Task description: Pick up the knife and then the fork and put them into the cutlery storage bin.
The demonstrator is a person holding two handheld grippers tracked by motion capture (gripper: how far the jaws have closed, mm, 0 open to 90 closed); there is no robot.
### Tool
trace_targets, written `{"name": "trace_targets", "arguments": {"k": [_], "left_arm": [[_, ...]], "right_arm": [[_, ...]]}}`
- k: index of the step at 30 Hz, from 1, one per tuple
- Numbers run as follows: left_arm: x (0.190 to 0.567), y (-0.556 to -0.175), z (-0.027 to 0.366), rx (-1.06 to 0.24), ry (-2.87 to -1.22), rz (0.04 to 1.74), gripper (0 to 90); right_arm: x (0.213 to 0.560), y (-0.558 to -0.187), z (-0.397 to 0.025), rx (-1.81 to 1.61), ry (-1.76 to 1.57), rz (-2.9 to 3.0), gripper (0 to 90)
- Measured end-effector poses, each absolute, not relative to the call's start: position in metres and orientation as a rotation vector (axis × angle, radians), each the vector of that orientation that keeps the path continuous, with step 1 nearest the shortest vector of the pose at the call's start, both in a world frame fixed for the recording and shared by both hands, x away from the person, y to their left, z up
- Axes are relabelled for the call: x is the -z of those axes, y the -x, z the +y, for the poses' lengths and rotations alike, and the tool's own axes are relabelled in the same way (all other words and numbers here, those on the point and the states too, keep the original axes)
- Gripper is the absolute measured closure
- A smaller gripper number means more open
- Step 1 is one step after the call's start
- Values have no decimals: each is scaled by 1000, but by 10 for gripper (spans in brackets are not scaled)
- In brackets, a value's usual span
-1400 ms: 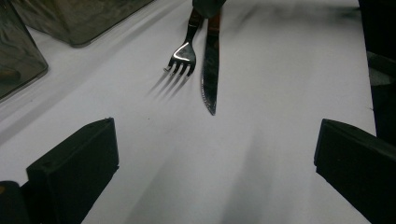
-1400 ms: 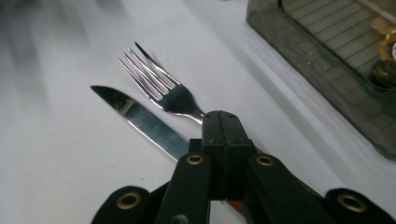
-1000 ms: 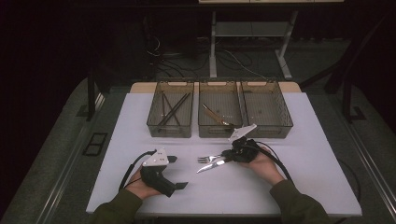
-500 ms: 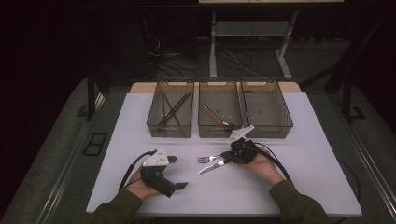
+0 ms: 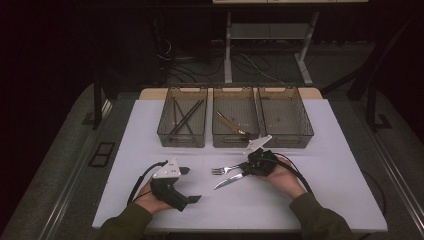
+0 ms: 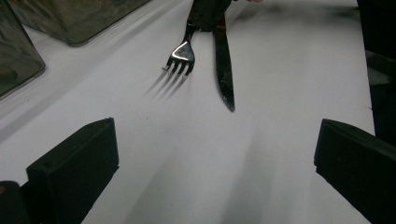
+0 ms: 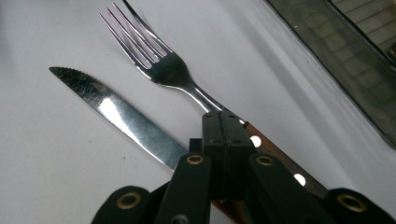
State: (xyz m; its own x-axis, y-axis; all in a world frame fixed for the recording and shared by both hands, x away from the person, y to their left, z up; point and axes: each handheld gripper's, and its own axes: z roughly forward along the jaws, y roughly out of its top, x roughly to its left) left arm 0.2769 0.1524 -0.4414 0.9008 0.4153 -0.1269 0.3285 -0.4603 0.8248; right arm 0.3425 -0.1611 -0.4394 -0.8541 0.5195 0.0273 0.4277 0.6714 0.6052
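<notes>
A fork [image 5: 220, 170] and a knife [image 5: 227, 181] lie side by side at the middle of the white table [image 5: 330, 170], tips pointing left. My right gripper [image 5: 246, 169] is shut at the fork's neck [image 7: 212, 105]. Its jaws stand pressed together, and the wooden riveted handle [image 7: 280, 161] runs under them. The knife blade [image 7: 121, 116] passes just left of the jaws. In the left gripper view the fork tines [image 6: 181, 53] cast an offset shadow beside the knife [image 6: 224, 70]. My left gripper [image 5: 190, 185] rests open at the front left, nothing between its jaws.
Three clear bins stand in a row at the back. The left bin [image 5: 165, 134] holds dark sticks, the middle bin [image 5: 215, 136] holds a wooden-handled utensil [image 5: 230, 123], and the right bin [image 5: 306, 131] looks bare. The table's front edge lies close to both hands.
The right gripper has tilted slightly at the fork's handle. Fork, knife and the left gripper stay where they were.
</notes>
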Motion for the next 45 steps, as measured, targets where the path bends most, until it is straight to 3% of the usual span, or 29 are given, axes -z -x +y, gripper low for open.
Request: {"name": "trace_targets", "arguments": {"k": [30,45], "left_arm": [[442,-277,152,-109,-2092,533,0],[441,-276,152,-109,-2091,533,0]], "right_arm": [[437,-333,-176,-877,-697,2802,900],[436,-311,-184,-874,-640,2863,900]]}}
